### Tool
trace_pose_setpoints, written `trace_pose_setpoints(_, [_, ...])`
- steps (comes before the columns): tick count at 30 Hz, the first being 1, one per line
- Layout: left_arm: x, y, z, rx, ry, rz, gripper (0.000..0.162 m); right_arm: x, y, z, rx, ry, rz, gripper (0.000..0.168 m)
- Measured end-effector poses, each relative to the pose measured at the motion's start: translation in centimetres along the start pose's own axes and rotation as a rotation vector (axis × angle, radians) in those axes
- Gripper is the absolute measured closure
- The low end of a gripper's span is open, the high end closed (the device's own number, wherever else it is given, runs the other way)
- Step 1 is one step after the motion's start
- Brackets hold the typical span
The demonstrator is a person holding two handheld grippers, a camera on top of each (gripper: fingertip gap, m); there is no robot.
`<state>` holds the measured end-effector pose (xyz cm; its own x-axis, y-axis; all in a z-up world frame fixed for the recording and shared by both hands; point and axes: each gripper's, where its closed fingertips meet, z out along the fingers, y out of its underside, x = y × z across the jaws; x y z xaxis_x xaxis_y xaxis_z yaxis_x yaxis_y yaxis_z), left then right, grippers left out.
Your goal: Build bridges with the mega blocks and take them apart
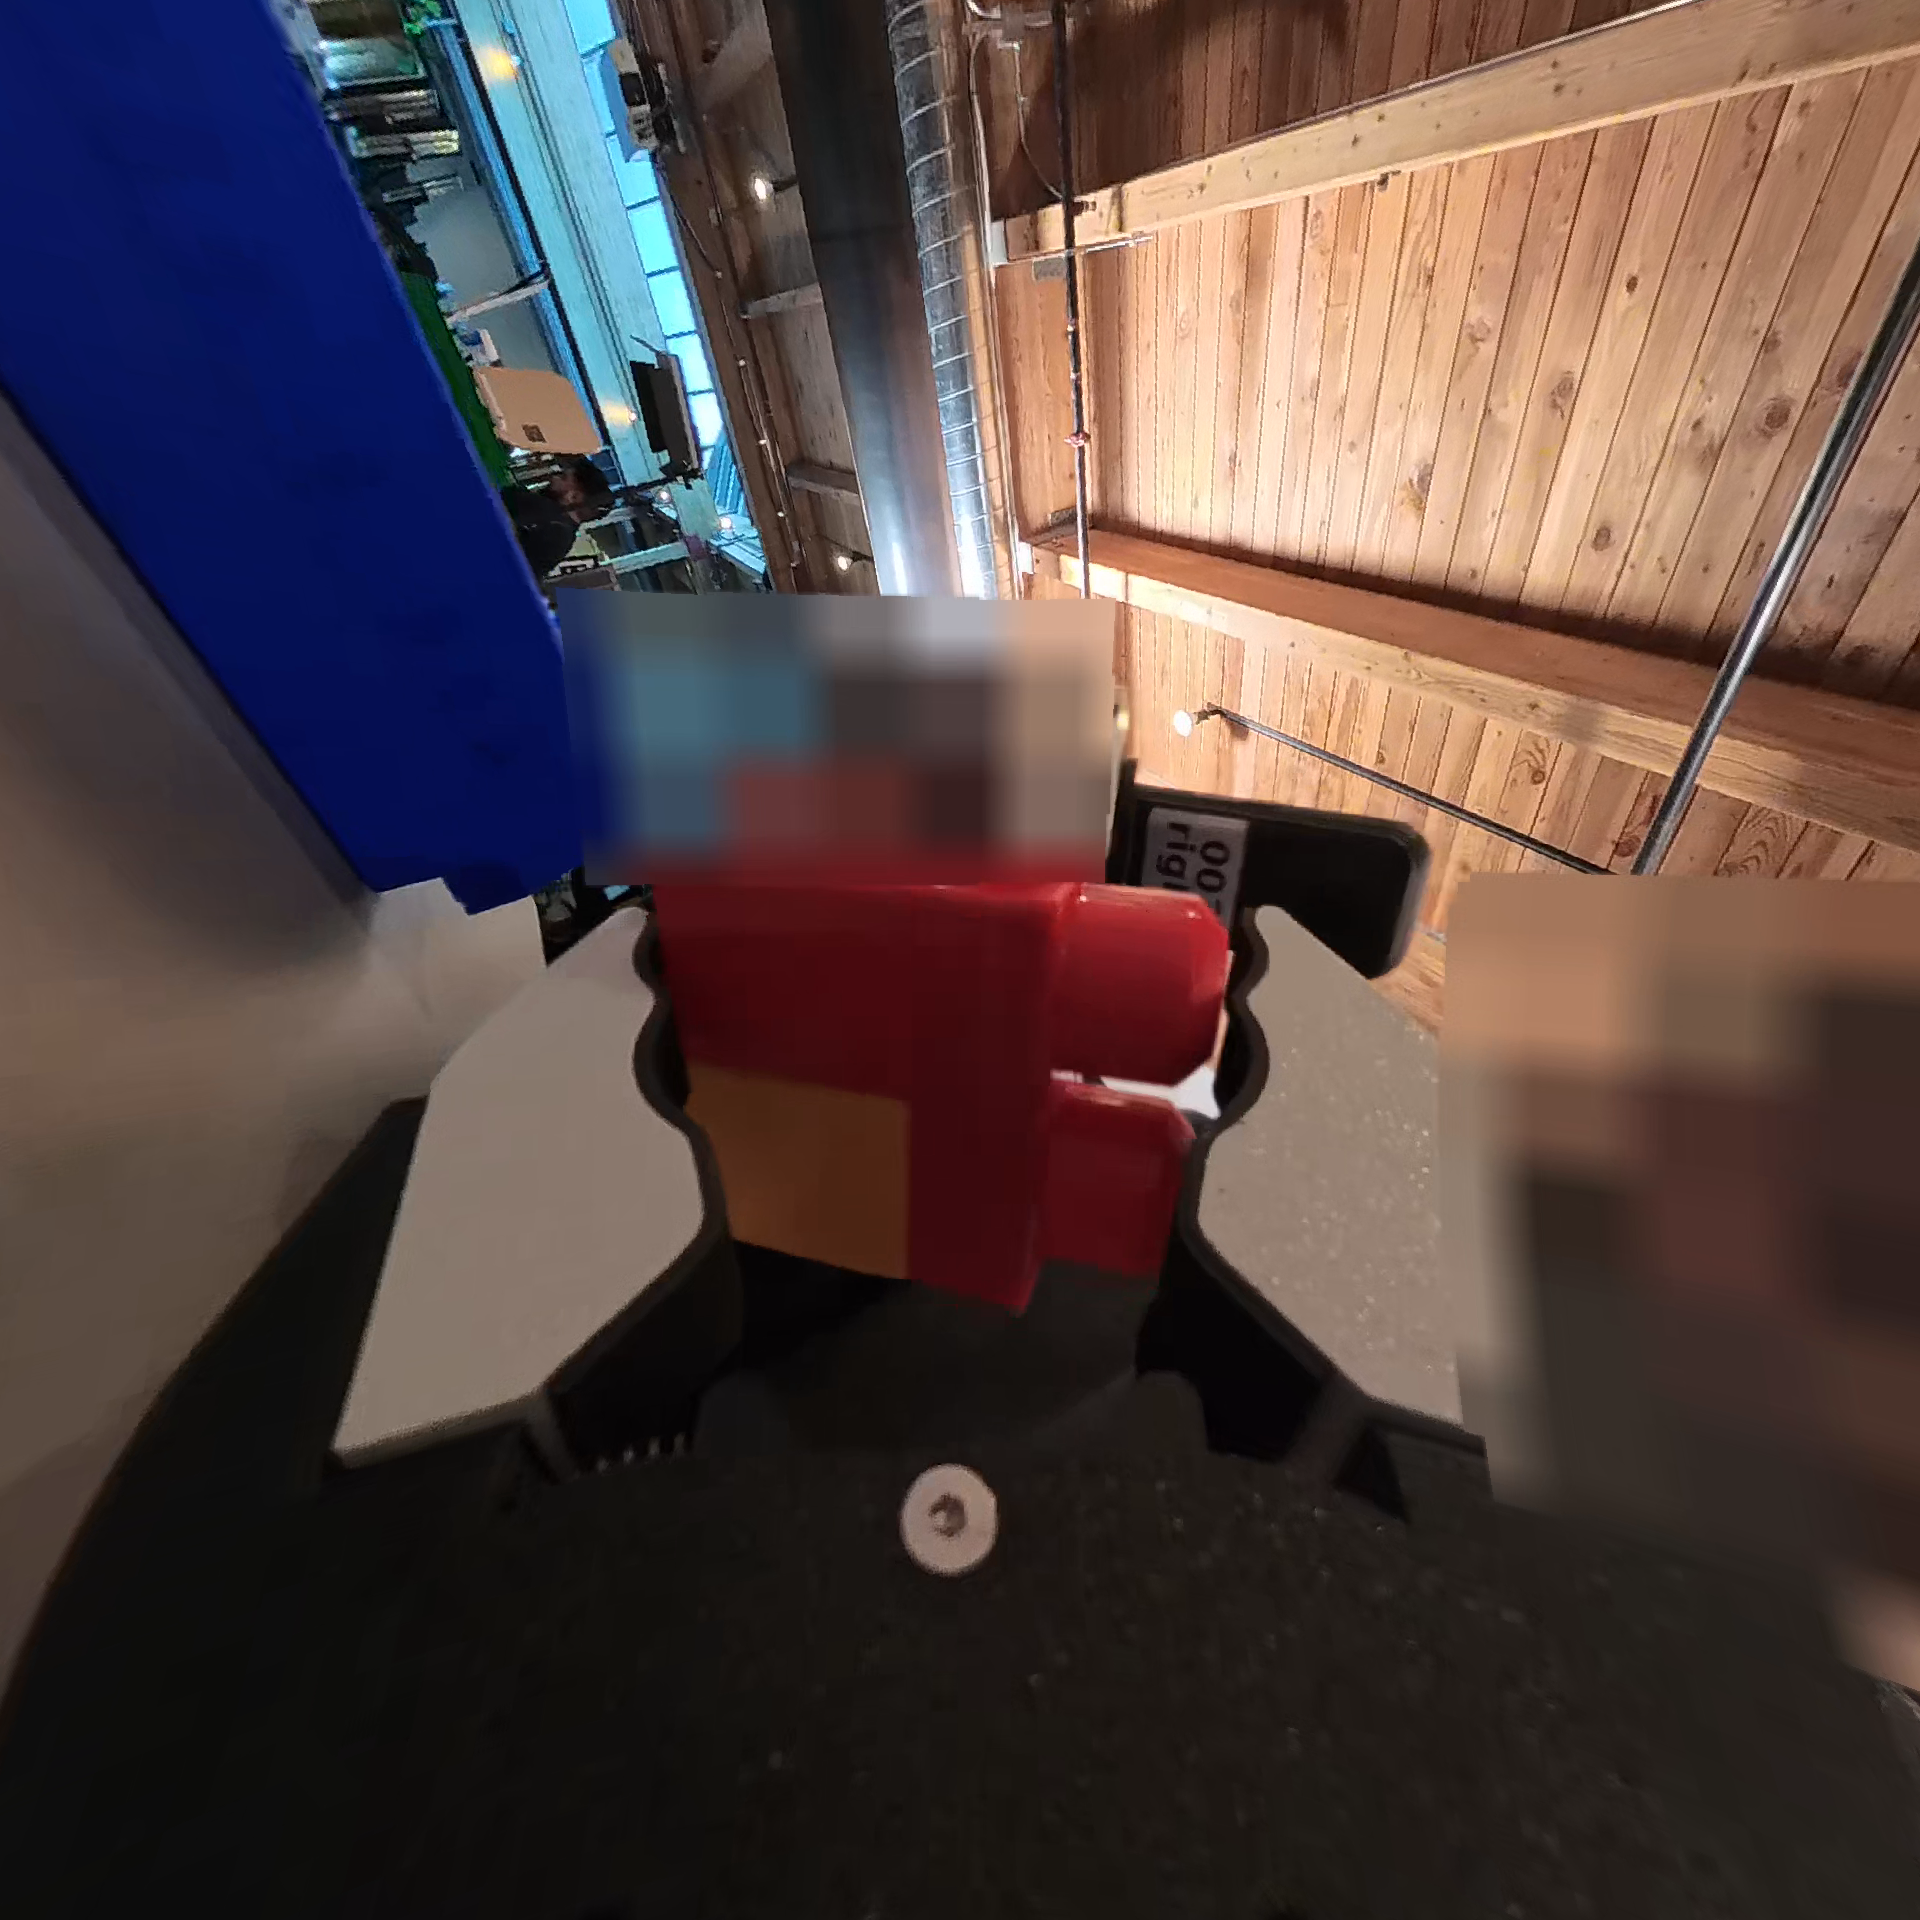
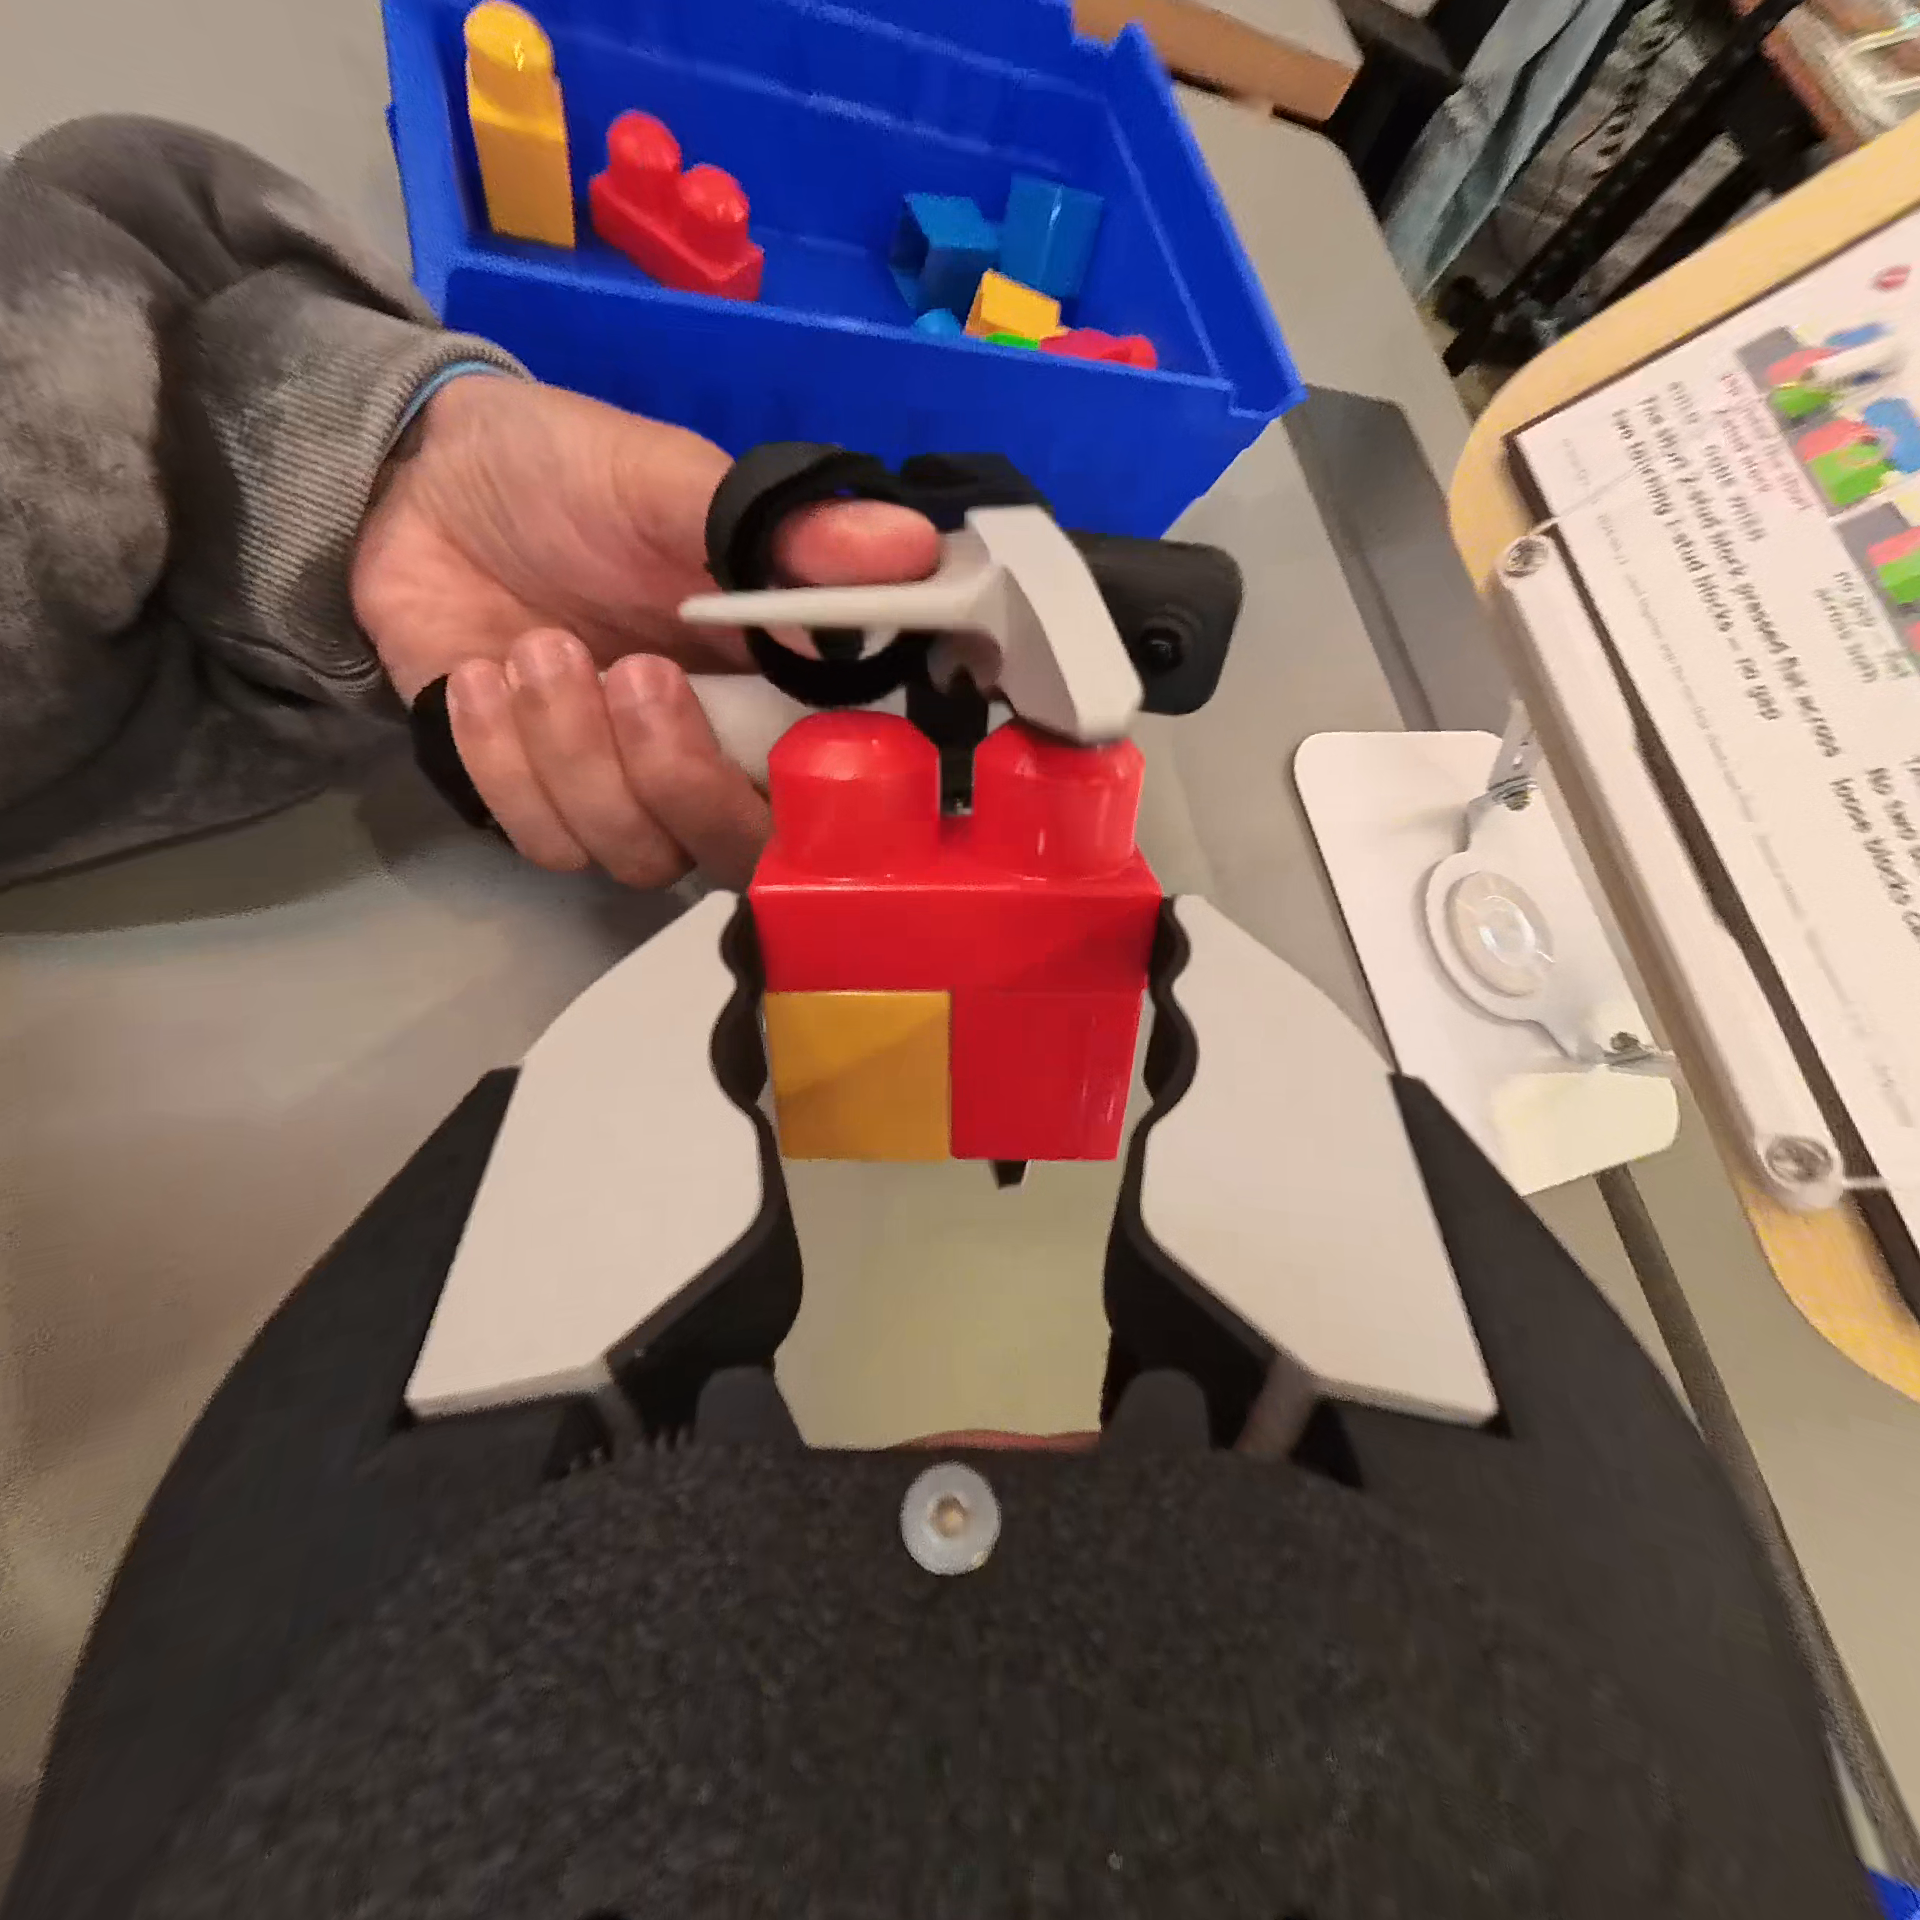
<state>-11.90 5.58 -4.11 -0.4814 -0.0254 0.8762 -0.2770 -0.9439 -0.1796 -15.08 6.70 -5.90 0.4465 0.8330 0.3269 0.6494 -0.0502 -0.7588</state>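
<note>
A small block stack, a red two-stud block (image 2: 951, 925) sitting on a yellow block (image 2: 857, 1075) and a red block (image 2: 1039, 1075), is held above the grey table. My right gripper (image 2: 954, 914) is shut on the stack's left and right sides. My left gripper (image 1: 948, 925) is shut on the same stack (image 1: 862, 1039) end to end, with one jaw on the stud tops and the other on the underside. In the right wrist view one of its grey fingers (image 2: 1039, 623) rests on a stud, held by a person's hand (image 2: 540, 623).
A blue bin (image 2: 831, 364) beyond the stack holds a tall yellow block (image 2: 520, 135), a red two-stud block (image 2: 675, 218) and several blue and mixed blocks (image 2: 987, 249). It also fills the left wrist view's left side (image 1: 260, 416). An instruction sheet (image 2: 1714, 623) and a white mount (image 2: 1455, 935) lie at right. My two grippers' fingertips are within a few centimetres of each other.
</note>
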Motion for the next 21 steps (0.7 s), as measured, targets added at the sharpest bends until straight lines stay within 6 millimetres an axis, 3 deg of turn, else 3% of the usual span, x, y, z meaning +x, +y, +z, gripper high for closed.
trace_pose_setpoints(2, [1.1, -0.3, -0.1, 0.029, 0.035, 0.012, 0.051, 0.3, -0.1, -1.2, 0.043, 0.043, 0.037, 0.096])
trace_pose_setpoints(5, [2.1, -0.5, -0.8, 0.064, 0.016, 0.078, 0.054, 1.0, 0.5, -4.1, 0.109, 0.142, 0.101, 0.096])
trace_pose_setpoints(7, [2.7, -0.5, -1.4, 0.097, 0.011, 0.109, 0.057, 1.7, 1.3, -7.2, 0.165, 0.244, 0.179, 0.096])
trace_pose_setpoints(9, [3.3, 0.0, -1.7, 0.124, 0.016, 0.133, 0.065, 3.0, 3.0, -11.6, 0.236, 0.384, 0.287, 0.096])
trace_pose_setpoints(12, [2.7, 2.7, -1.3, 0.064, -0.021, 0.165, 0.068, 5.6, 9.1, -19.1, 0.274, 0.640, 0.480, 0.096])
trace_pose_setpoints(15, [1.5, 6.1, -0.4, -0.031, -0.055, 0.160, 0.072, 7.0, 17.4, -24.2, 0.170, 0.800, 0.663, 0.096])
trace_pose_setpoints(18, [0.4, 9.2, 0.7, -0.124, -0.057, 0.130, 0.069, 7.6, 24.0, -26.5, 0.019, 0.877, 0.786, 0.097])
trace_pose_setpoints(21, [0.3, 10.8, 1.8, -0.168, -0.012, 0.109, 0.075, 8.1, 27.5, -26.9, -0.051, 0.910, 0.873, 0.096])
